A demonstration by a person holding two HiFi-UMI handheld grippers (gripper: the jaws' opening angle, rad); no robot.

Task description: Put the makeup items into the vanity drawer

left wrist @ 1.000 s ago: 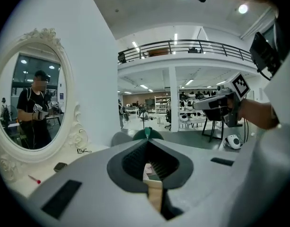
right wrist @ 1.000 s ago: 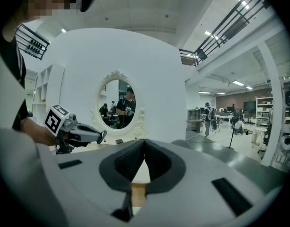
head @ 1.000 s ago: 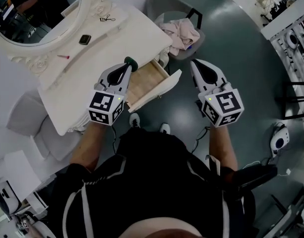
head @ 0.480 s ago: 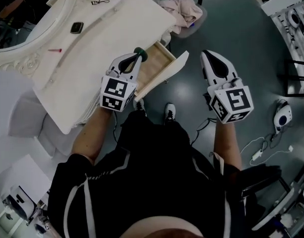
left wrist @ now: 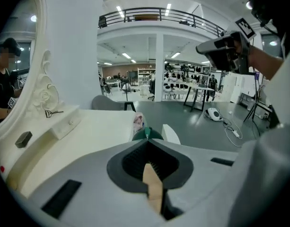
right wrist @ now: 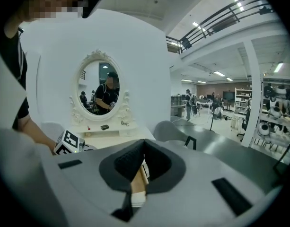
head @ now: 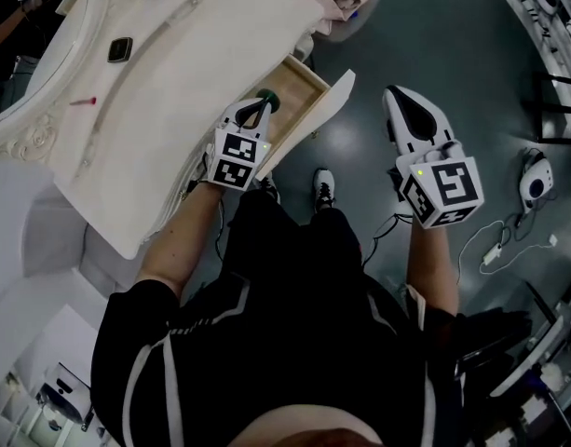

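Left claw (head: 259, 111) clamps a dark green makeup item (head: 267, 100) over the open drawer (head: 294, 87); right claw (head: 397, 96) is closed on nothing.

We wear a black short-sleeved top (head: 294, 343) with thin white stripes and black-and-white shoes (head: 324, 189). Our white, dark-lined left gripper (head: 263, 106) and right gripper (head: 397, 96) carry black-and-white marker cubes.
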